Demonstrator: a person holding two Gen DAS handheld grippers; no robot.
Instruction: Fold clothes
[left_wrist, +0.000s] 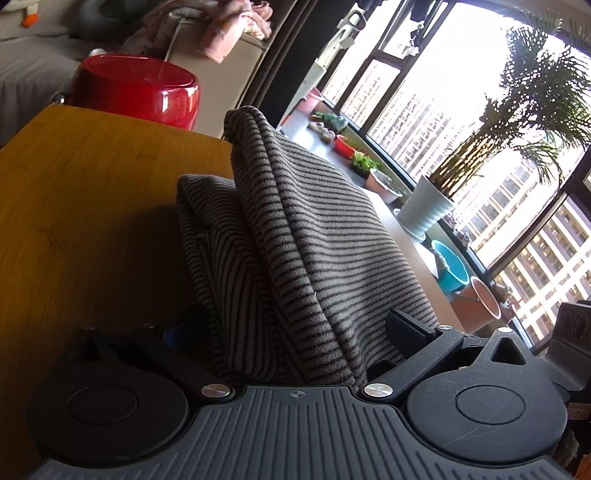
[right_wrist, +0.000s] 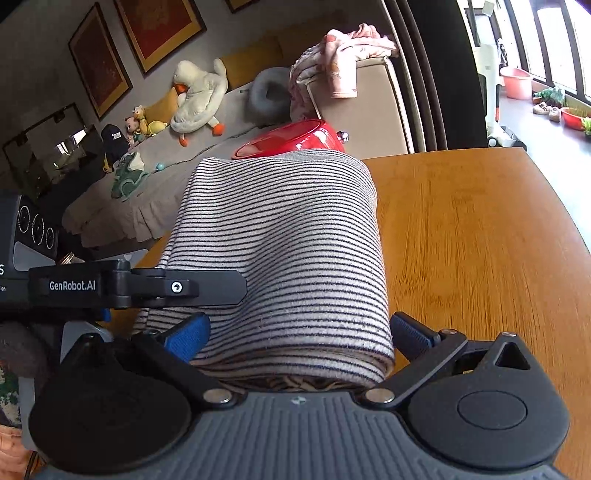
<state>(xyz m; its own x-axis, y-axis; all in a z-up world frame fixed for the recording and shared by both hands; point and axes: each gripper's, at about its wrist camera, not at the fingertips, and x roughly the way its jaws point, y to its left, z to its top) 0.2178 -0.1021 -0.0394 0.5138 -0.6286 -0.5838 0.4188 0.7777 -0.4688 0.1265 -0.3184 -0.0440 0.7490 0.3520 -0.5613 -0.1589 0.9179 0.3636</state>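
Note:
A grey garment with thin black stripes lies folded in a thick bundle on the wooden table. My left gripper stands open at full width, the cloth heaped loosely between its fingers; its left pad is deep in shadow. In the right wrist view the same striped garment fills the gap of my right gripper, whose jaws are spread just as wide, blue pads resting at the bundle's sides. The left gripper's black labelled finger reaches in beside the cloth's left edge.
A red round stool stands just past the table's far edge. Behind it are a sofa with a plush goose and pink clothes over a beige armrest. Potted plants and tubs line the window ledge.

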